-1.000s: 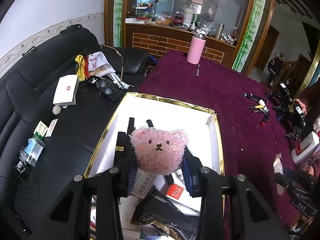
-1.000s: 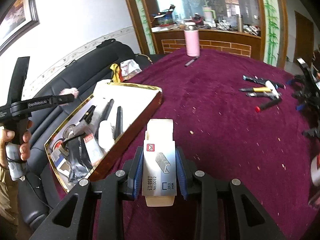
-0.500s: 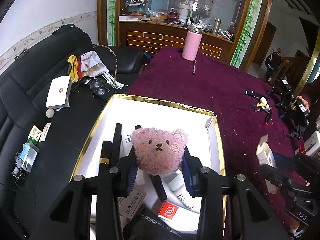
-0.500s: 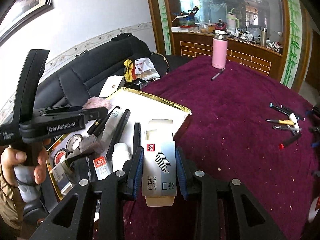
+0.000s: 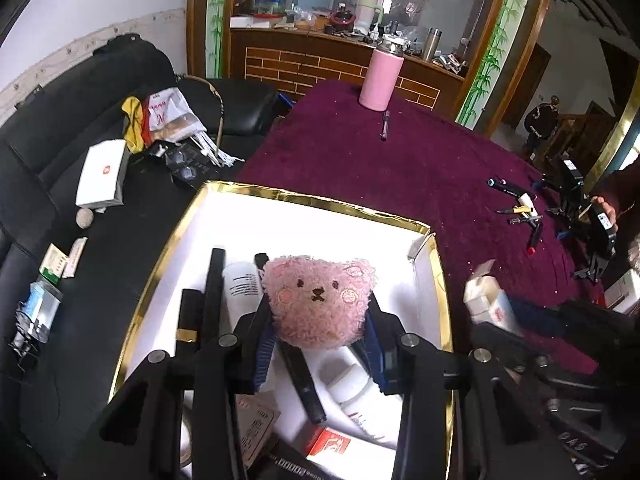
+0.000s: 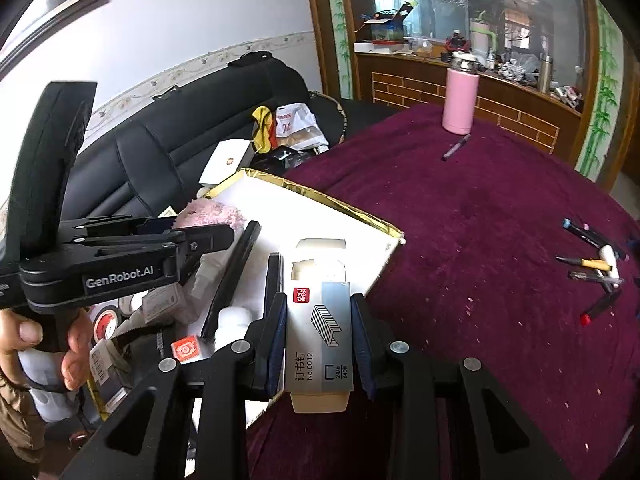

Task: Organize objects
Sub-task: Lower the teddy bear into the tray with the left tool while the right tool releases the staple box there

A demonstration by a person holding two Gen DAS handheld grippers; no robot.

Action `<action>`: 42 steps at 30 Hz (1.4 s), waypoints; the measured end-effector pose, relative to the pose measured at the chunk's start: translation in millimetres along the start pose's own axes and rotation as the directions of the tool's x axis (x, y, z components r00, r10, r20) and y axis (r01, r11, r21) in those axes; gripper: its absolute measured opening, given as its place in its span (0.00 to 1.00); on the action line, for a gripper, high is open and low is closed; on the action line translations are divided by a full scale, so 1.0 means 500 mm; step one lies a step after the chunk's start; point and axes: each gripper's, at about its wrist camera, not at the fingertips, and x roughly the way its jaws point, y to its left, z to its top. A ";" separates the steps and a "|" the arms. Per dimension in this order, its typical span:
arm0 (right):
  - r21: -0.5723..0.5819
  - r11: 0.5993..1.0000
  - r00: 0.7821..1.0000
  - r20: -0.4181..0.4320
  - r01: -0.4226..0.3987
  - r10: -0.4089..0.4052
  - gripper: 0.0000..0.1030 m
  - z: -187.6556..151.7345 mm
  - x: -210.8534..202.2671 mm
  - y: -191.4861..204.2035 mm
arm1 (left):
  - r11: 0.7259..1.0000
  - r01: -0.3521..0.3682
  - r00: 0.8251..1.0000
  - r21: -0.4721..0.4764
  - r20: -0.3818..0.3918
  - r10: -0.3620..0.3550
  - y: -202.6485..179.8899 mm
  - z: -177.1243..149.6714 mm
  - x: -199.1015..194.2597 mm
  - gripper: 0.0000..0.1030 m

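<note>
Left gripper [image 5: 318, 320] clamped on fuzzy pink bear head [image 5: 318, 300], held over gold-rimmed white box [image 5: 320, 202]. Right gripper [image 6: 318, 336] clamped on grey staple carton [image 6: 320, 332], box's 3 o'clock edge.

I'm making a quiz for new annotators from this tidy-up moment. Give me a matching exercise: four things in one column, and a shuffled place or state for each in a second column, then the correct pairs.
Things:
1. pink plush bear
2. staple box
3. pink bottle
4. loose pens

Places or states:
A. standing upright at the far end of the purple tablecloth
B. clamped in the right gripper
C. lying scattered on the cloth, off to the right
D. clamped in the left gripper, over the gold-rimmed box

Pairs: 1-D, 2-B, 3-A, 4-C
</note>
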 end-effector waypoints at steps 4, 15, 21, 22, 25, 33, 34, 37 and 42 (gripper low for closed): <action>0.006 0.999 0.999 -0.011 -0.047 0.047 0.32 0.005 0.042 -0.016 | 0.999 0.032 0.999 -0.030 -0.040 -0.034 0.005 0.022 0.034 0.37; -0.045 0.998 0.998 -0.026 -0.054 0.053 0.32 0.018 0.094 -0.016 | 0.997 -0.013 0.993 -0.075 -0.114 0.005 0.011 0.067 0.153 0.37; -0.052 0.996 0.997 -0.041 -0.065 0.063 0.33 0.016 0.120 -0.022 | 0.996 -0.029 0.991 -0.079 -0.129 0.019 0.016 0.072 0.191 0.37; -0.056 0.996 0.997 -0.045 -0.062 0.060 0.33 0.016 0.127 -0.023 | 0.996 -0.031 0.991 -0.080 -0.130 0.020 0.017 0.072 0.194 0.37; -0.059 0.996 0.997 -0.056 -0.062 0.059 0.33 0.016 0.142 -0.023 | 0.996 -0.039 0.991 -0.084 -0.135 0.027 0.022 0.070 0.205 0.37; -0.072 0.995 0.997 -0.059 -0.063 0.059 0.34 0.014 0.162 -0.016 | 0.996 -0.044 0.990 -0.079 -0.136 0.033 0.024 0.068 0.212 0.39; -0.067 0.996 0.997 -0.056 -0.064 0.060 0.34 0.015 0.160 -0.017 | 0.996 -0.040 0.990 -0.084 -0.138 0.028 0.025 0.068 0.211 0.40; -0.055 0.996 0.997 -0.050 -0.068 0.066 0.35 0.015 0.157 -0.020 | 0.994 -0.038 0.990 -0.100 -0.136 0.024 0.030 0.069 0.204 0.42; -0.035 0.995 0.996 -0.002 -0.090 0.090 0.68 0.011 0.120 -0.015 | 0.995 -0.026 0.995 -0.099 -0.104 0.016 0.022 0.069 0.171 0.47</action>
